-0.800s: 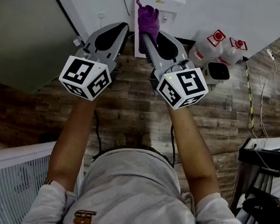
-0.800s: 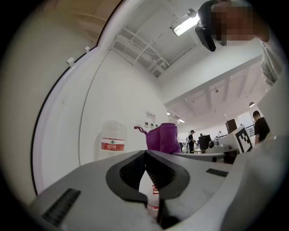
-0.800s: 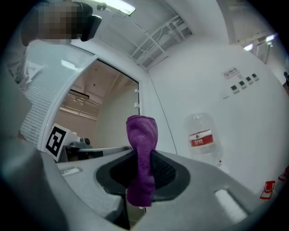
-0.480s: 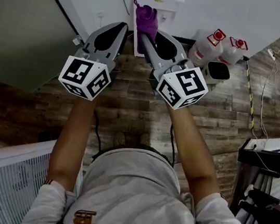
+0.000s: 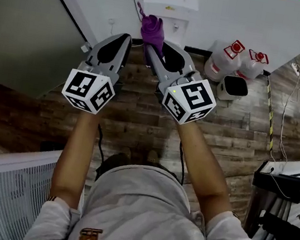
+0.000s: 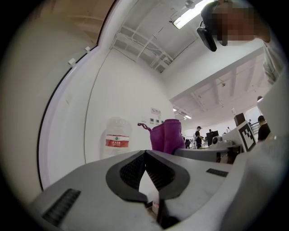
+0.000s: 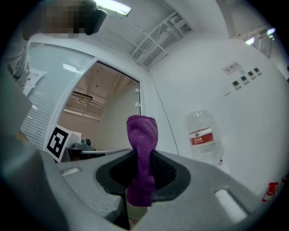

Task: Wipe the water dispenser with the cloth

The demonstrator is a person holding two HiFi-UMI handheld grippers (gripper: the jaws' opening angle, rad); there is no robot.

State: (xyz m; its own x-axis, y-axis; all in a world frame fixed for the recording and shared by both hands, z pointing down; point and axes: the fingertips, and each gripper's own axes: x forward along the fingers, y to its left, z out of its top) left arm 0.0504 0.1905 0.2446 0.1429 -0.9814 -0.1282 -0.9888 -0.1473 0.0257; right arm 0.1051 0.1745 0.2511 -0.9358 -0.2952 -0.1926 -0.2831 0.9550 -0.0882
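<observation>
The white water dispenser (image 5: 170, 8) stands against the far wall, with its bottle (image 6: 117, 137) (image 7: 204, 135) on top. My right gripper (image 5: 151, 46) (image 7: 143, 155) is shut on a purple cloth (image 5: 153, 30) (image 7: 142, 144). The cloth sticks up past the jaws, just in front of the dispenser's lower left front. Whether it touches the dispenser cannot be told. My left gripper (image 5: 126, 38) (image 6: 144, 153) is close beside it on the left, shut with nothing held. The cloth (image 6: 166, 135) shows to its right.
Two spare water jugs (image 5: 230, 54) and a small white bin (image 5: 234, 87) sit on the wood floor right of the dispenser. A grey door panel (image 5: 29, 29) is at left, cables (image 5: 272, 102) and a black stand (image 5: 288, 172) at right, a white slatted panel (image 5: 2, 195) at lower left.
The head view has shifted, so the dispenser sits higher in the picture. The cloth, which overlapped the dispenser's front, now shows just below and left of it. Both grippers stay shut.
</observation>
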